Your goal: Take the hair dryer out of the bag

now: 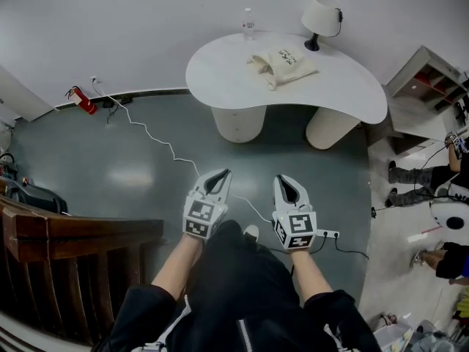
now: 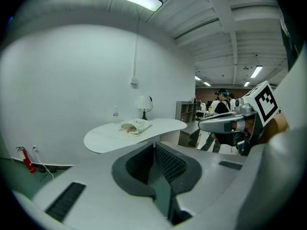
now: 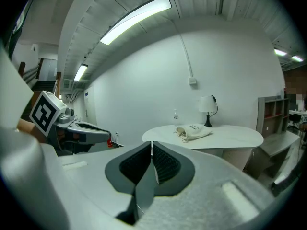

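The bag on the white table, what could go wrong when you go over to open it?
1. A white cable snakes across the floor between the person and the table; a foot could catch on it.
2. The bottle and lamp stand close behind the bag and might get knocked.
3. The left gripper and right gripper are both shut, and the soft cloth bag may slide rather than open.

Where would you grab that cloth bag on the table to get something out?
Probably pinch the closed right end of the drawstring bag with the right tool, coming from the lamp side. It lies flat with its gathered mouth pointing left, leaving that free for the left tool.
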Available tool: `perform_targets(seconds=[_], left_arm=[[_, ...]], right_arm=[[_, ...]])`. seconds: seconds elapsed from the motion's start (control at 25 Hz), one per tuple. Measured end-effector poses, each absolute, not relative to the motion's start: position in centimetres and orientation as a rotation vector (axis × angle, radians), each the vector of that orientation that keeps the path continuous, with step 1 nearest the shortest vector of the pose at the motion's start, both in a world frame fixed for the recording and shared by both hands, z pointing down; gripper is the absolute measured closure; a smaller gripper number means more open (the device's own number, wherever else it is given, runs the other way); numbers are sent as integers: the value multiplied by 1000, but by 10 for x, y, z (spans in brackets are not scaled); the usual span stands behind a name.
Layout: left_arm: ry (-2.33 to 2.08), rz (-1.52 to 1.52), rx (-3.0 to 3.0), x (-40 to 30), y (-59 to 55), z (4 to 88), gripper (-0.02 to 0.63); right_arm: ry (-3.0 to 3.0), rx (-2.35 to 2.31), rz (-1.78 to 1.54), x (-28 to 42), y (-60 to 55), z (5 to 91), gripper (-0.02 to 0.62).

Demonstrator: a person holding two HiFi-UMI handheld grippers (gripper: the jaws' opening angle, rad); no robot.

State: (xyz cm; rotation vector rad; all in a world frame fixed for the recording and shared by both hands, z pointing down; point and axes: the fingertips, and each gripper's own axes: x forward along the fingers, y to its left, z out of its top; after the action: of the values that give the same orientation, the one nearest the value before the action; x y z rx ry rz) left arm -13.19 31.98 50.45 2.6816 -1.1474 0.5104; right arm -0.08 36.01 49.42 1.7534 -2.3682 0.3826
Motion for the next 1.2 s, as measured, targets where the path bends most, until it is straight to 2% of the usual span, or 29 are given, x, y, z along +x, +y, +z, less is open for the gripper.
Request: perform_targets(seconds=[0.6, 1.2], left_arm=[[-1108, 484, 2676, -107, 275, 512, 583], [-1045, 478, 2670, -93, 141, 522, 583]], right_arm=[[-2353, 1739, 397, 10, 318, 504, 589], [-2333, 1723, 397, 11, 180, 505, 589]])
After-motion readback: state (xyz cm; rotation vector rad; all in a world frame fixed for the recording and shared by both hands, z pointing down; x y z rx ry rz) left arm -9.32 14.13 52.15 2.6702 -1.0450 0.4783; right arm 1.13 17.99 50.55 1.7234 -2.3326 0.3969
